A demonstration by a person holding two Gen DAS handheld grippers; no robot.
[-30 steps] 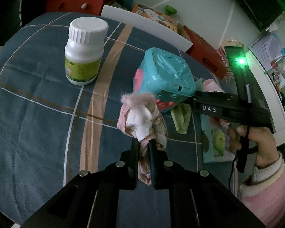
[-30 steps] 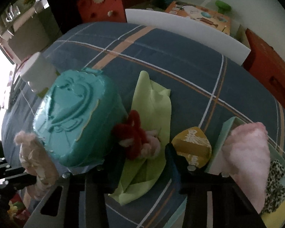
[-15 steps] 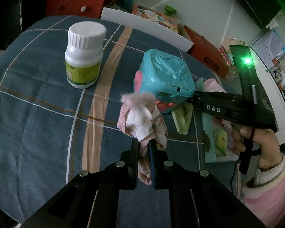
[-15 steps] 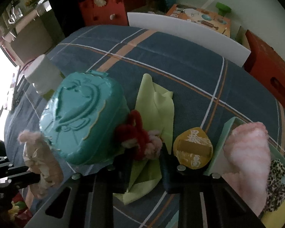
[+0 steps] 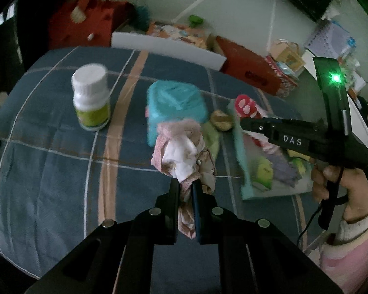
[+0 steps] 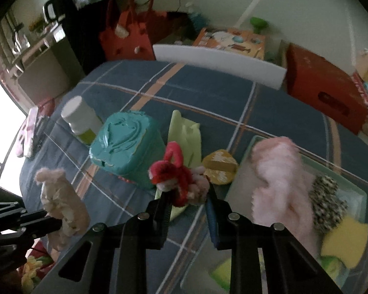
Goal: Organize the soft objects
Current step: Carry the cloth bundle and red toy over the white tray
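My left gripper [image 5: 185, 186] is shut on a pink and white fuzzy cloth [image 5: 184, 154] and holds it above the blue plaid table; the cloth also shows in the right wrist view [image 6: 61, 201]. My right gripper [image 6: 187, 196] is shut on a red and pink fuzzy toy [image 6: 177, 174], lifted off the table; it shows in the left wrist view [image 5: 246, 106] above the pale green tray [image 5: 240, 152]. The tray [image 6: 247, 152] holds a pink fluffy cloth [image 6: 279, 171], a spotted piece [image 6: 327, 201] and a yellow piece [image 6: 343, 240].
A teal plastic box [image 5: 175, 105] stands mid-table, a white pill bottle [image 5: 90, 98] to its left. A light green cloth [image 6: 184, 132] and a yellow pouch [image 6: 219, 163] lie between box and tray. Red boxes and a white board sit beyond the far edge.
My right gripper closed on the red toy and lifted it off the green cloth, toward the tray. My left gripper, still holding its cloth, drew back and up.
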